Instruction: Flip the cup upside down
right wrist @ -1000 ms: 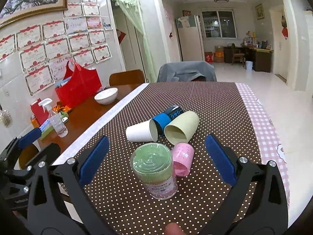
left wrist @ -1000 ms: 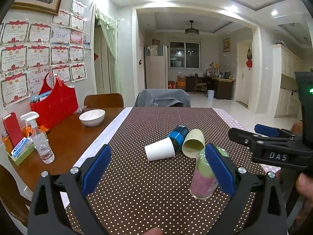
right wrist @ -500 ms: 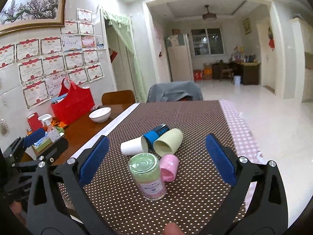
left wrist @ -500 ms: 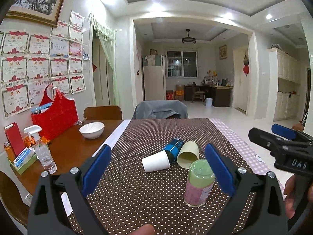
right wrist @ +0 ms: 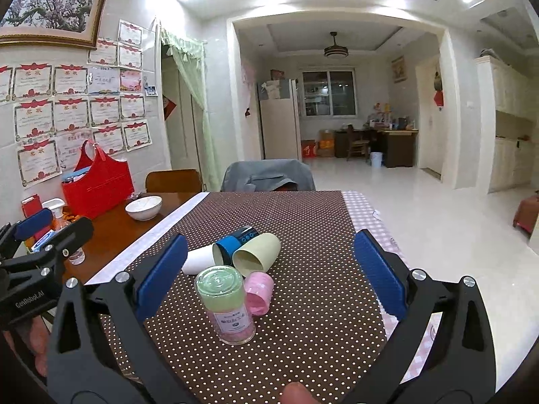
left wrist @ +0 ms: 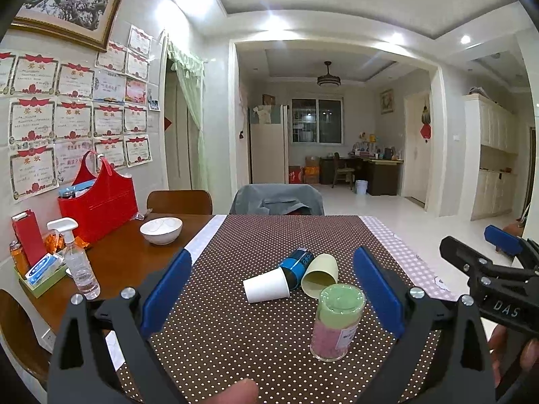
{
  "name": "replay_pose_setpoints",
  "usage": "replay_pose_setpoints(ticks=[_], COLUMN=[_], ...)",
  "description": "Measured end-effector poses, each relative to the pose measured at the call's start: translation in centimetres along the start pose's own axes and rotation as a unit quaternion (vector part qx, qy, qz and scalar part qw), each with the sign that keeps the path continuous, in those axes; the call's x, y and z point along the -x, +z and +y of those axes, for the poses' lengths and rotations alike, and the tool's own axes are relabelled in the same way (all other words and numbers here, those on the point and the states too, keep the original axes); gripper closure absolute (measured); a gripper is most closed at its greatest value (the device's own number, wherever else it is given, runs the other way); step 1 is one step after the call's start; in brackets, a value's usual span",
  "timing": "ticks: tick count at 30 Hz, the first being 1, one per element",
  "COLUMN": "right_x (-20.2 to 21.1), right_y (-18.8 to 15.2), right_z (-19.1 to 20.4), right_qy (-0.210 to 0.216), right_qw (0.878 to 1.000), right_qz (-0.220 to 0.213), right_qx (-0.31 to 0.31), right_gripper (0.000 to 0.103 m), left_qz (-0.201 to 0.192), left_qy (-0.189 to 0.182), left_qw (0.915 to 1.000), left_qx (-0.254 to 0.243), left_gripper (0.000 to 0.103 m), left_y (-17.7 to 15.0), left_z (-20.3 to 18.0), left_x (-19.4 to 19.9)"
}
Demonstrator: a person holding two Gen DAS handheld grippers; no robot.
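Observation:
A glass cup (left wrist: 337,323) (right wrist: 227,306) with green and pink colouring stands upside down on the brown dotted cloth (left wrist: 235,336) (right wrist: 303,336). Behind it several cups lie on their sides: a white one (left wrist: 266,285) (right wrist: 198,261), a blue one (left wrist: 296,266) (right wrist: 235,240), a pale green one (left wrist: 320,275) (right wrist: 257,254) and a pink one (right wrist: 258,292). My left gripper (left wrist: 273,289) is open and empty, pulled back from the cups. My right gripper (right wrist: 269,272) is open and empty, also back from them.
On the wooden table (left wrist: 128,262) at the left are a white bowl (left wrist: 161,230) (right wrist: 143,207), a spray bottle (left wrist: 75,262), a red bag (left wrist: 97,198) (right wrist: 97,185) and a box of small items. Chairs (left wrist: 278,198) stand at the far end.
Both grippers have drawn back and up from the upside-down glass cup, which now looks smaller and farther. The cups have not moved.

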State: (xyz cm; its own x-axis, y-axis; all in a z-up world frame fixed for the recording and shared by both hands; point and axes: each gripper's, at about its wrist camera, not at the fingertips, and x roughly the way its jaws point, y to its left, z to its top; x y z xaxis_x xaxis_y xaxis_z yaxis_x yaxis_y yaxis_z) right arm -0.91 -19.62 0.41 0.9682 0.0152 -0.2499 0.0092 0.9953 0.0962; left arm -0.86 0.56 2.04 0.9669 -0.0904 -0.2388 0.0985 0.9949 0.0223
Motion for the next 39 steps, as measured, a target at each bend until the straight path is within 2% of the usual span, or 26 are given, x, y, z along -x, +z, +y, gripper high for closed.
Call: replay_pose_setpoints(ticks=[11, 26, 29, 39], right_x=[0.39, 0.00, -0.05, -0.22], right_y=[-0.23, -0.49, -0.50, -0.60], right_z=[0.78, 1.01, 0.97, 0.86], right_qy=[-0.007, -0.007, -0.006, -0.002], right_qw=[1.000, 1.000, 1.000, 1.000], right_qz=[-0.005, -0.001, 0.000, 0.004], right_qx=[0.007, 0.007, 0.006, 0.004], right_gripper=[0.006, 0.006, 0.006, 0.006], left_qz=[-0.003, -0.005, -0.007, -0.018], left_qy=[0.013, 0.006, 0.012, 0.020], left_qw=[0.9999, 0.9999, 0.9999, 0.9996], left_qx=[0.003, -0.006, -0.004, -0.001], left_gripper=[0.008, 0.008, 0.004, 0.004], left_y=[-0.24, -0.67, -0.73, -0.66], left_z=[0.25, -0.06, 0.12, 0.29], left_x=[0.50, 0.36, 0.32, 0.63])
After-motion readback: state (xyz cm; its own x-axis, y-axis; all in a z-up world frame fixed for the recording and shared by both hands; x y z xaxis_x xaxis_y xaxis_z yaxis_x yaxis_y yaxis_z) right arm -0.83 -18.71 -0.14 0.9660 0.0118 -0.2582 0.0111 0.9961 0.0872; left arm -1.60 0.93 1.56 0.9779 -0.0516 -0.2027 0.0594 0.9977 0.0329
